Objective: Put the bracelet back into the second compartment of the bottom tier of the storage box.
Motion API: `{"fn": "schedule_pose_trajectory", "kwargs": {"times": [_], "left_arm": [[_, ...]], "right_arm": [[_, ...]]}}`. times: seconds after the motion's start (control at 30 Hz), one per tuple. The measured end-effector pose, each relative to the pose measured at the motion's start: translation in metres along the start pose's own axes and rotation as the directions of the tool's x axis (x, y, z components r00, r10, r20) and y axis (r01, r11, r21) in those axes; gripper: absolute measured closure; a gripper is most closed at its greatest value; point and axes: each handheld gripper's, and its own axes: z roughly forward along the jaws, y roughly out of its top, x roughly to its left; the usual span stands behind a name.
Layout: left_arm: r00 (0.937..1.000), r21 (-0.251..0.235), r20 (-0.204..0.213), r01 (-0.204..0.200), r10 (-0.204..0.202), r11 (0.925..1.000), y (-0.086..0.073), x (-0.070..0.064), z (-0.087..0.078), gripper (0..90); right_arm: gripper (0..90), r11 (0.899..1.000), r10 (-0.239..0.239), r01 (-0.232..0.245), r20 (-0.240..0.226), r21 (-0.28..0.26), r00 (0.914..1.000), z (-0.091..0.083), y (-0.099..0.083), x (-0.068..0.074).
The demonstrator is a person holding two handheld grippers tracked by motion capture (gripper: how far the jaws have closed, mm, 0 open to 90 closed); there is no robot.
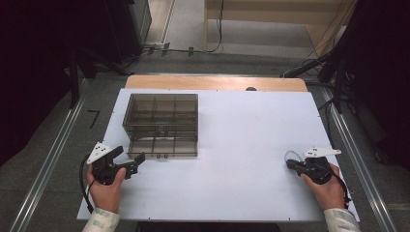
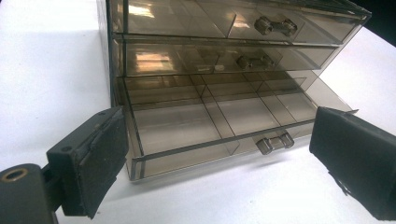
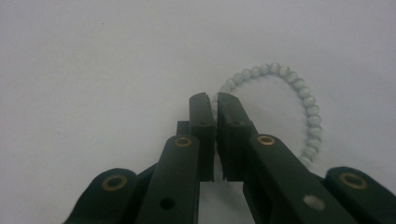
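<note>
Left tool [image 1: 137,161] is lying low over the desk [image 1: 232,145], jaws spread wide, pointing at the smoky drawer box [image 1: 161,124] just ahead; the bottom drawer [image 2: 196,135] is sitting pulled out between its jaws. Left hand [image 1: 104,186] is gripping from behind. Right tool [image 3: 215,105] is resting jaws-down, pinching the pale bead bracelet [image 3: 299,100], whose loop is curving off its right jaw.

My high view is dim, dark at ten and two o'clock; glare streaks the drawer box [image 2: 224,93].
</note>
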Motion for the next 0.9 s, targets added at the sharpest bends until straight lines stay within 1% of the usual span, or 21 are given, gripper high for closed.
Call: {"fn": "schedule_pose_trajectory", "kwargs": {"times": [0.1,0.17,0.33,0.53,0.57,0.63,0.7,0.73,0.77,0.9], "left_arm": [[1.0,-0.002,0.001,0.001,-0.001,1.0,0.0,0.0,0.0,5.1],[1.0,-0.007,0.006,-0.002,0.002,1.0,0.0,0.0,-0.001,5.0],[0.9999,-0.006,0.008,-0.01,0.01,0.9999,0.0,0.0,0.0,4.7],[0.9999,-0.004,0.006,-0.015,0.015,0.9999,0.0,0.0,0.0,4.6],[0.9999,-0.002,0.005,-0.015,0.015,0.9999,0.0,0.0,0.0,4.6],[0.9999,-0.001,0.005,-0.016,0.016,0.9999,0.0,-0.001,0.0,4.6],[0.9998,-0.001,0.006,-0.016,0.016,0.9999,0.0,-0.001,0.0,4.6],[0.9999,-0.001,0.005,-0.016,0.016,0.9999,0.0,-0.001,0.0,4.6],[0.9999,-0.002,0.005,-0.016,0.016,0.9999,0.0,0.0,0.0,4.6],[0.9998,-0.002,0.006,-0.017,0.017,0.9999,0.0,0.0,0.0,4.6]], "right_arm": [[83.6,1.0,0.021,-0.021,-0.013,-0.004,0.9997,0.0,0.0,-0.001],[83.5,1.0,0.025,-0.025,-0.025,-0.01,0.9994,-0.001,0.001,-0.001],[83.6,0.999,0.008,-0.009,-0.022,-0.047,0.9997,-0.005,0.005,0.003],[83.5,0.995,0.01,-0.013,-0.029,-0.101,0.9995,-0.012,0.008,0.005],[83.5,0.995,0.01,-0.013,-0.029,-0.101,0.9995,-0.012,0.008,0.005],[83.6,0.992,0.011,-0.015,-0.028,-0.128,0.9995,-0.015,0.01,0.007],[83.6,0.991,0.013,-0.016,-0.029,-0.134,0.9995,-0.016,0.01,0.007],[83.5,0.988,0.006,-0.009,-0.022,-0.156,0.9997,-0.019,0.012,0.008],[83.6,0.987,0.001,-0.003,-0.009,-0.164,1.0,-0.02,0.012,0.009],[83.6,0.983,-0.003,0.001,-0.01,-0.184,0.9999,-0.023,0.014,0.011]]}}
